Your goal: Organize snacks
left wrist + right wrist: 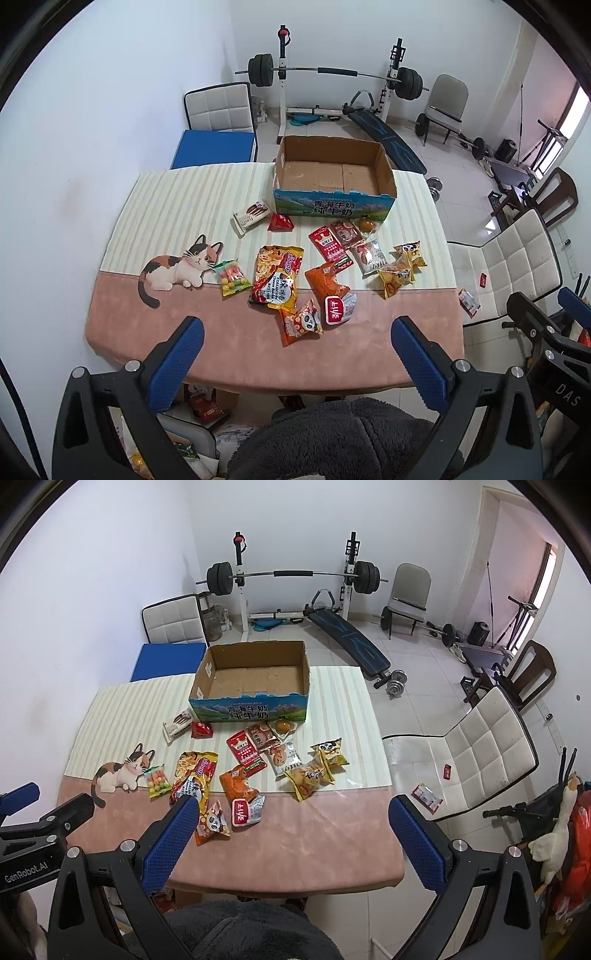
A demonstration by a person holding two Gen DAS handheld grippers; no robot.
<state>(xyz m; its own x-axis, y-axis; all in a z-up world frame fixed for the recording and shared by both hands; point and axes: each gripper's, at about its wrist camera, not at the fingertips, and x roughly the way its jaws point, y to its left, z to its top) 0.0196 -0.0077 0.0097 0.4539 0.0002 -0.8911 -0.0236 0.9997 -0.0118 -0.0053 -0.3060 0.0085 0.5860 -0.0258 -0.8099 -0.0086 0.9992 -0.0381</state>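
Observation:
Several snack packets lie scattered on the table (236, 343) in front of an empty open cardboard box (332, 173), also in the right wrist view (255, 675). Among them are a large noodle bag (277, 277), a candy bag (232, 277), a red panda packet (301, 321), a white biscuit box (250, 217) and yellow panda packets (400, 269). My left gripper (297, 328) is open and empty above the table's near edge. My right gripper (293, 808) is open and empty, also over the near edge, with the red panda packet (212, 825) by its left finger.
A white chair (476, 760) with two small packets on its seat stands right of the table. Another white chair (219, 107) and a blue pad (214, 149) are behind the table. A barbell rack, bench and weights fill the back of the room.

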